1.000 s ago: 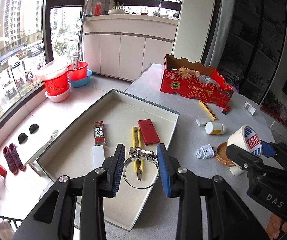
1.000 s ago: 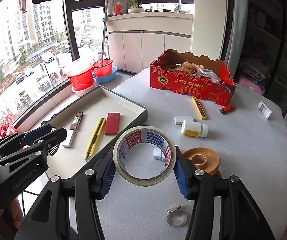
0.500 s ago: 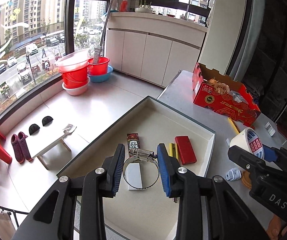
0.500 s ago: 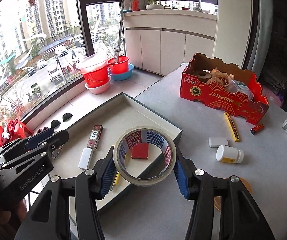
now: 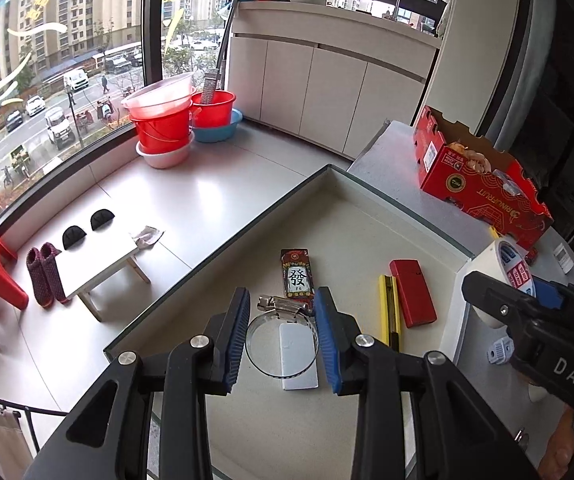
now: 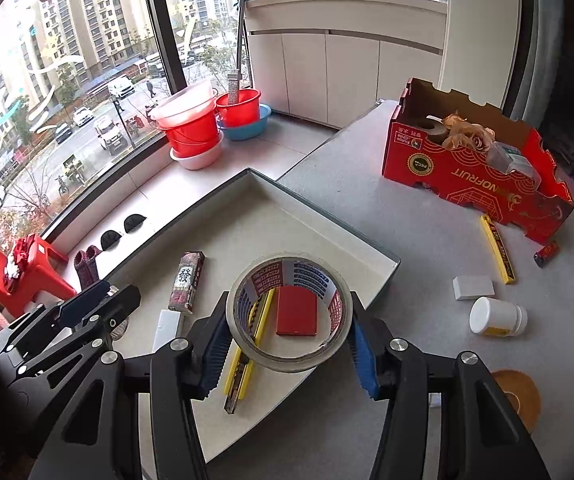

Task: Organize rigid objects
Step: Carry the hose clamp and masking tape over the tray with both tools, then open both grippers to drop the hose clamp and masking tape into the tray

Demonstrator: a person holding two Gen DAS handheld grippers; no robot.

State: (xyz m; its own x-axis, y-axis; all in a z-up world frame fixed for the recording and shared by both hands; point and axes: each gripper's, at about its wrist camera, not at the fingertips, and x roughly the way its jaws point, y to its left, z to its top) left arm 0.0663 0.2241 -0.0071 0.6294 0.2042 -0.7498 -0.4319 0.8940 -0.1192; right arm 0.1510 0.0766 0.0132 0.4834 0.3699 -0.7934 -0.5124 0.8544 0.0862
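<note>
Metal clamp: a steel hose clamp point(image 5: 283, 330) is pinched between the blue pads of the left gripper point(image 5: 283, 340), held above the tray point(image 5: 387, 208) over a white block point(image 5: 299, 356).
Tape: the right gripper point(image 6: 289, 344) is pressed onto a roll of tape point(image 6: 289, 312), carried over the tray's near corner; the red case point(image 6: 297, 310) shows through its hole.
Already in tray: a mahjong-print bar point(image 5: 297, 276), the white block, a yellow utility knife point(image 5: 390, 312) and the red case lie flat on the tray floor, near one another but mostly apart.
Still on table: a second yellow knife point(image 6: 497, 250), a white eraser-like block point(image 6: 473, 287), a white bottle point(image 6: 497, 316), a small red cylinder point(image 6: 547, 254), a brown tape roll point(image 6: 517, 396) and a white plug point(image 5: 499, 350).
Progress: judged roughly midway; two items are held but not yet set down, and several remain outside the tray.
Red box: the cardboard box point(image 6: 475, 172) holds clutter; whether it belongs to the sorting cannot be told.
Hidden: the tray's near edge is covered by both grippers, the brown roll is partly cut off by the right gripper's finger, and a small white item at the far right table edge is too small to identify.
</note>
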